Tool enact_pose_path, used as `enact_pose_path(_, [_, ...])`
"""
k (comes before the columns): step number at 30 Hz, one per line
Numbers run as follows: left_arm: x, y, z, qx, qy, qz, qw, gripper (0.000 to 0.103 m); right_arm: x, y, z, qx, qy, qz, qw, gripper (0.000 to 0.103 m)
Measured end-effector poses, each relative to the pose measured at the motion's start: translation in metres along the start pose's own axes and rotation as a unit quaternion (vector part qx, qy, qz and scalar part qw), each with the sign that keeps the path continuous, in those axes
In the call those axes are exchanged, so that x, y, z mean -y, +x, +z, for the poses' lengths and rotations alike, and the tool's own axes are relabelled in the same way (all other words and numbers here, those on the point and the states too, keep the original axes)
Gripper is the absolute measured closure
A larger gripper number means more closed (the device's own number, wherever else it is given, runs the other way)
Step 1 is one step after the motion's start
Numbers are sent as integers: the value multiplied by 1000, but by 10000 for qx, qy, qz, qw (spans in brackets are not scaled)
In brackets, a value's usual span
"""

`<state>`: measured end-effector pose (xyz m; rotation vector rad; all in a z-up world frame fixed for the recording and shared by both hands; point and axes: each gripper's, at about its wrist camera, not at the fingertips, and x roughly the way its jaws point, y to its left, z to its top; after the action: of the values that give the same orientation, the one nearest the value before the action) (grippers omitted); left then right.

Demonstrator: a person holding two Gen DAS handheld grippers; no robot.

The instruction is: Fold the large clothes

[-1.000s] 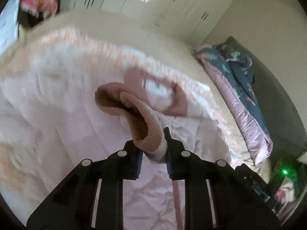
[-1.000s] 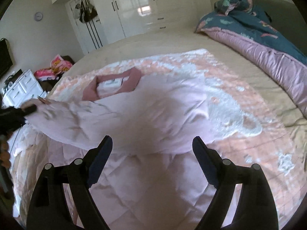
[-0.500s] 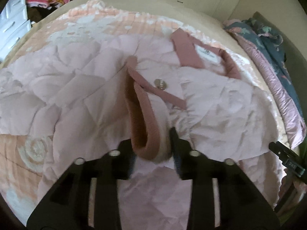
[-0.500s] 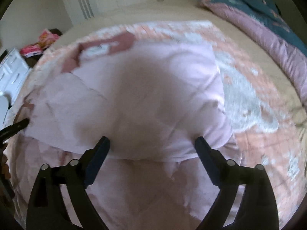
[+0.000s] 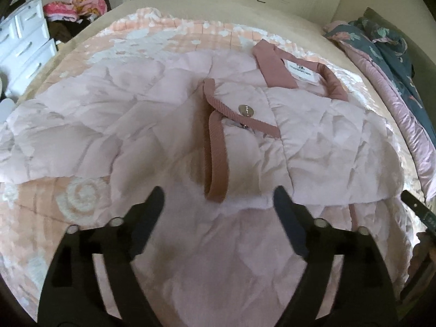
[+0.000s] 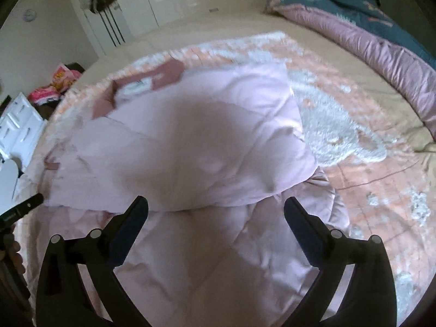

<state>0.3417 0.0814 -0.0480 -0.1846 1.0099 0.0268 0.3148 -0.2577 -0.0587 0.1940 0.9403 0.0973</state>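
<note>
We hold the left gripper (image 5: pixel 216 200) with its two black fingers spread wide and nothing between them, just above the pale pink quilted puffer jacket (image 5: pixel 163 114). We take the jacket as the landmark: it lies spread on the peach and white floral bedspread (image 5: pixel 169 27), which covers the beige bed (image 6: pixel 327 62). The jacket's dusty-rose ribbed cuff (image 5: pixel 215 147) lies on the jacket body, just beyond the left fingertips and clear of both. A round metal snap button (image 5: pixel 245 109) sits on the rose trim beyond the cuff, and the rose collar with a white label (image 5: pixel 301 72) lies at the jacket's far edge. We hold the right gripper (image 6: pixel 216 208) equally wide open and empty, above the jacket's near half; a folded-over panel of the jacket lies just beyond its fingertips, blurred in that view. Beyond the jacket to the right, a purple and dark teal floral duvet (image 6: pixel 368 27) is bunched along the bed edge. To the jacket's left stands a white chest of drawers (image 5: pixel 24 43).
</note>
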Motion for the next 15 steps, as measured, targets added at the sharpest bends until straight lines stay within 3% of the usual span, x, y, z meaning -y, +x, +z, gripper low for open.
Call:
enact_pose_path(2, [-1,-8,-3,2,-44,85,10000,9,-5,-11,-2,72,-24,110,9999,4])
enact_pose_path(8, [-6,-31,-12,50,-109,289,9995,9,-24,-37,-15,227,-50,381,9990,4])
enact_pose_path(15, [-24,-57,-21,188,-256,246,9992,9,-52,-62,-28,385,-220,413,9982,4])
